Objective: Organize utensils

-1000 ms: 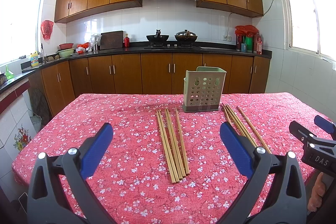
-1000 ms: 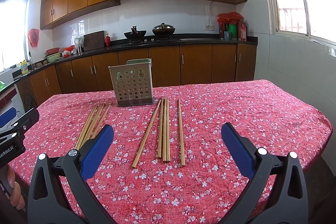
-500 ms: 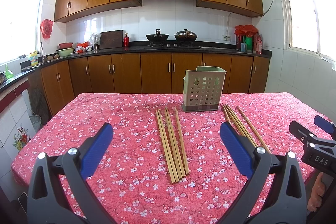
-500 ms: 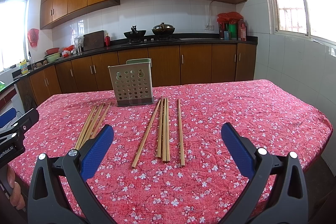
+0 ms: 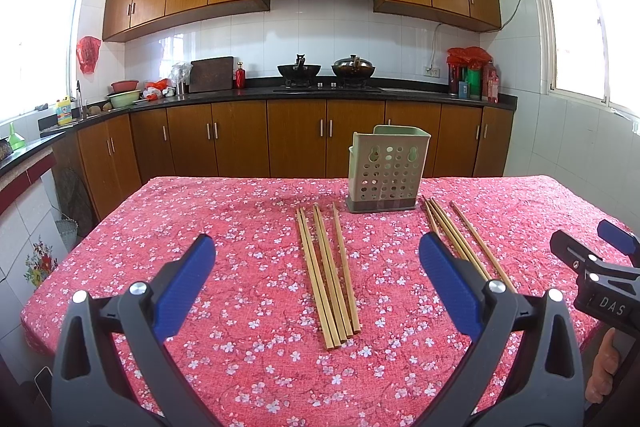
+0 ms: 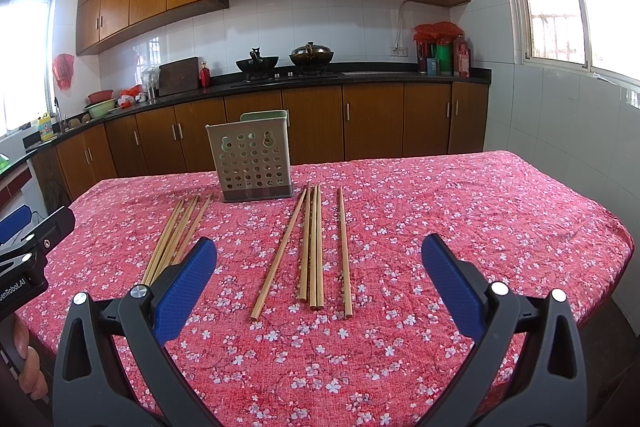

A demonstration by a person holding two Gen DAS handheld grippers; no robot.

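Both the left gripper (image 5: 316, 275) and right gripper (image 6: 318, 275) hang spread wide, empty. Thin bamboo chopsticks (image 5: 328, 271) lie flat at twelve o'clock before the pale green perforated plastic holder (image 5: 386, 169); a pinch could skid them across the red floral tablecloth (image 5: 224, 227).

Open floral tablecloth (image 5: 248, 227) lies in front of both wide-spread grippers, left gripper (image 5: 318, 259) and right gripper (image 6: 319, 259), each hovering above the near table edge. Two loose groups of chopsticks, left (image 5: 328, 275) and right (image 6: 314, 247), lie flat; only the perforated utensil holder (image 5: 386, 173) stands upright, farther back.
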